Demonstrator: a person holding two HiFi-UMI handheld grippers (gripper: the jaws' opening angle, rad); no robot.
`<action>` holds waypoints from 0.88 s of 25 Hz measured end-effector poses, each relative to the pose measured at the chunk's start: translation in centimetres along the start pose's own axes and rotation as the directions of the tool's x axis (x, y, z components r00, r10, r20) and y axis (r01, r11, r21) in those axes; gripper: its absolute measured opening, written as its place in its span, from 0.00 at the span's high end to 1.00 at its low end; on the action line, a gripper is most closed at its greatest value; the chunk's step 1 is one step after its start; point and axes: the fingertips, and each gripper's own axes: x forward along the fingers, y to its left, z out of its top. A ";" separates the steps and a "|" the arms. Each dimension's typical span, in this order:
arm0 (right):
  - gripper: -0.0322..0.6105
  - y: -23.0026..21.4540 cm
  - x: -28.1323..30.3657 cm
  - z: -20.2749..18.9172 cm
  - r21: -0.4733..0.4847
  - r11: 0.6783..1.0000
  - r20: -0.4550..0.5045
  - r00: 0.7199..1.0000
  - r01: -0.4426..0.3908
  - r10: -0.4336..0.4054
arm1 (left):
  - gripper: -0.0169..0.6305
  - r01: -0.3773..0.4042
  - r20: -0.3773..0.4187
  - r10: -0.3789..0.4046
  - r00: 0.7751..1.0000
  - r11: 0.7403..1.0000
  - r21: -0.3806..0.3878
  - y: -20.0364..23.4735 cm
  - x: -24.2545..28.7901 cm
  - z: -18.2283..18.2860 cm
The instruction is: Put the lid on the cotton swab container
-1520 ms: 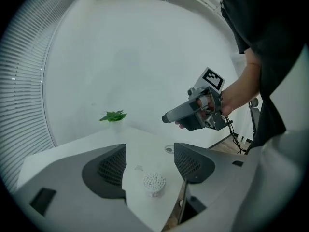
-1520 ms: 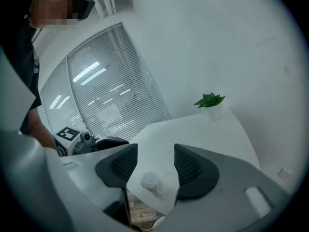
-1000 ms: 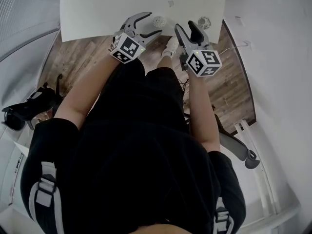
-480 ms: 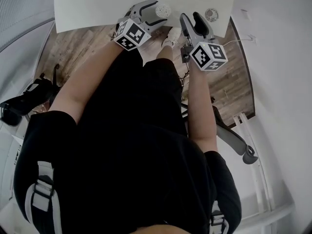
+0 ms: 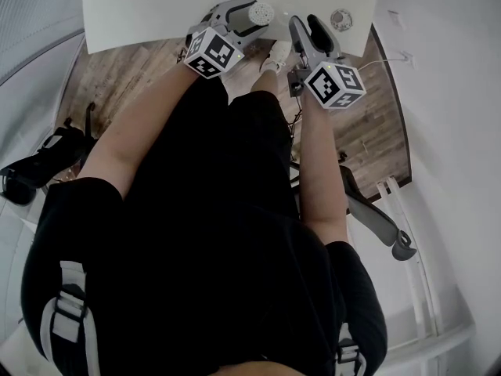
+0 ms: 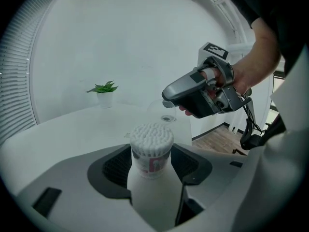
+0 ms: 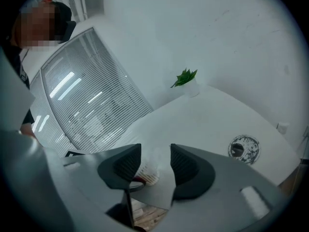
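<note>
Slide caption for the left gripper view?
Left gripper closing its jaws around the lidless cotton swab container; right gripper hovers beyond.

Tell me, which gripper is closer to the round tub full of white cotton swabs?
Left. The round plastic tub of white cotton swabs stands between the closing jaws of the left gripper; the right gripper hangs off to one side, clear of it.

Over the white table (image 5: 156, 14) at 12 o'clock, the left gripper (image 5: 254, 16) is closing its jaws around the cotton swab container (image 5: 261, 12). At its 3 o'clock the right gripper (image 5: 305, 23) is closing with nothing between its jaws, and the lid (image 5: 340, 19) lies just beyond.
</note>
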 end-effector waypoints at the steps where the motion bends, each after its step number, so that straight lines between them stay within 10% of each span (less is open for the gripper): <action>1: 0.66 0.0 0.0 -0.1 0.010 1.000 0.001 1.000 -0.004 0.004 | 0.58 0.000 -0.001 0.000 1.000 1.000 0.002 0.0 0.0 0.0; 22: 0.83 2.8 0.1 0.8 0.007 0.998 0.016 0.998 -0.063 0.063 | 0.58 -0.014 -0.003 0.014 1.000 1.000 -0.014 0.1 -0.1 -0.1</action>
